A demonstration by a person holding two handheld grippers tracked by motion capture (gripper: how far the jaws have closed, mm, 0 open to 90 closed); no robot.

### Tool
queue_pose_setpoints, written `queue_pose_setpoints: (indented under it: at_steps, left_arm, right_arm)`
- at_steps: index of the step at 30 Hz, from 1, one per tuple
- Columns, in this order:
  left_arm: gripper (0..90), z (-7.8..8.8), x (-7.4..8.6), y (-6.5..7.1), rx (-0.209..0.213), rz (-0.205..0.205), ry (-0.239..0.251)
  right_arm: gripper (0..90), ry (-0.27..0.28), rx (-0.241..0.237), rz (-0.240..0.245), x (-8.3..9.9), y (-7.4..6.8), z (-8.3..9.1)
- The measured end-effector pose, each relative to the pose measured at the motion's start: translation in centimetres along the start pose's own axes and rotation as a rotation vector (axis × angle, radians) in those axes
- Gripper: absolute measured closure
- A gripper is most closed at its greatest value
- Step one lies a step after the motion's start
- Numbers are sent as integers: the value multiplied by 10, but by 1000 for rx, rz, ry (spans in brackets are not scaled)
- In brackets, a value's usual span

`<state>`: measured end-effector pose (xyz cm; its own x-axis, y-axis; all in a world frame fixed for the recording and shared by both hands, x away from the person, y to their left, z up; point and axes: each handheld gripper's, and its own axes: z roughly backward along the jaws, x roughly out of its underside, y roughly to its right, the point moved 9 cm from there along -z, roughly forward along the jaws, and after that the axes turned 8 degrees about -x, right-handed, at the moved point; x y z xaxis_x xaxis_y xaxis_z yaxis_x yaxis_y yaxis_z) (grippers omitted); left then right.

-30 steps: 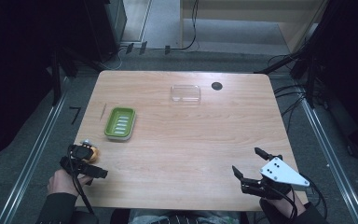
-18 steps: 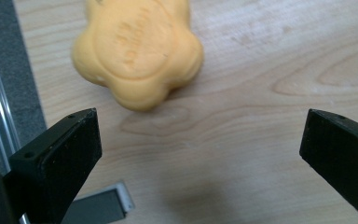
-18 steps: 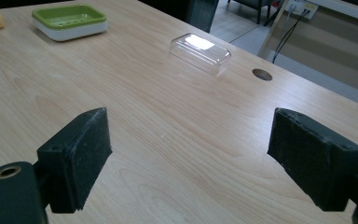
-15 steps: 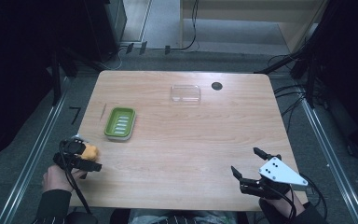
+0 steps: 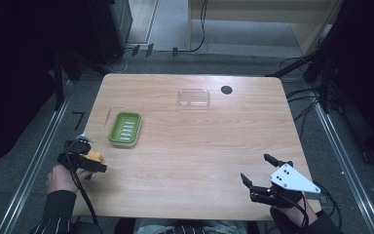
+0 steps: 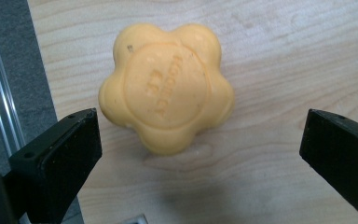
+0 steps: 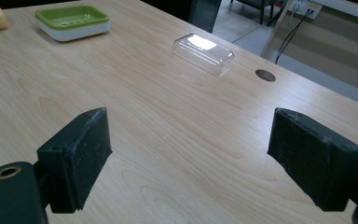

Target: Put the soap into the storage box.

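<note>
The left gripper is hovering at the table's eight o'clock edge, jaws spread wide, with the flower-shaped orange soap lying flat on the wood between them, untouched. The green soap dish is sitting just beyond, toward ten o'clock; the clear lid is resting near twelve. The right gripper is waiting at five o'clock, jaws parted and holding nothing.

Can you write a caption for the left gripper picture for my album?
A flower-shaped orange soap lies on the wooden table between the open left gripper jaws.
</note>
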<state>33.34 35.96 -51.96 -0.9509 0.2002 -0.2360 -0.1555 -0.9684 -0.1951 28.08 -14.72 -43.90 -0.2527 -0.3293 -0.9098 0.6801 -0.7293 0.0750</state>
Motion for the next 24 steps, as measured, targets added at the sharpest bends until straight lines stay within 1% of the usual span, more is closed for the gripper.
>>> queue_pose_setpoints:
  at_steps: [7,10,12,16,18,21,23,24]
  left_arm:
    - [0,-6,-9,-6,-2,15,-6]
    - [0,-10,-11,-8,-8,11,-17]
    - [0,-14,-11,-10,-12,4,-37]
    - [0,-16,-12,-12,-10,3,-38]
    - [0,-17,-12,-11,-9,-4,-44]
    - [0,-18,-14,-11,-16,-18,-52]
    - [0,-20,-14,-14,-32,-17,-64]
    - [0,-21,-14,-14,-32,-16,-69]
  right_arm:
    - [134,-1,0,0,0,0,0]
    - [134,-3,-1,-1,0,0,0]
    - [134,-5,-2,-2,0,0,0]
    - [134,-2,-4,-3,0,0,0]
    - [134,-3,-4,-4,0,0,0]
    - [134,-2,-4,-1,0,0,0]
    - [134,1,-3,-2,0,1,0]
    - [134,1,-3,-1,0,0,0]
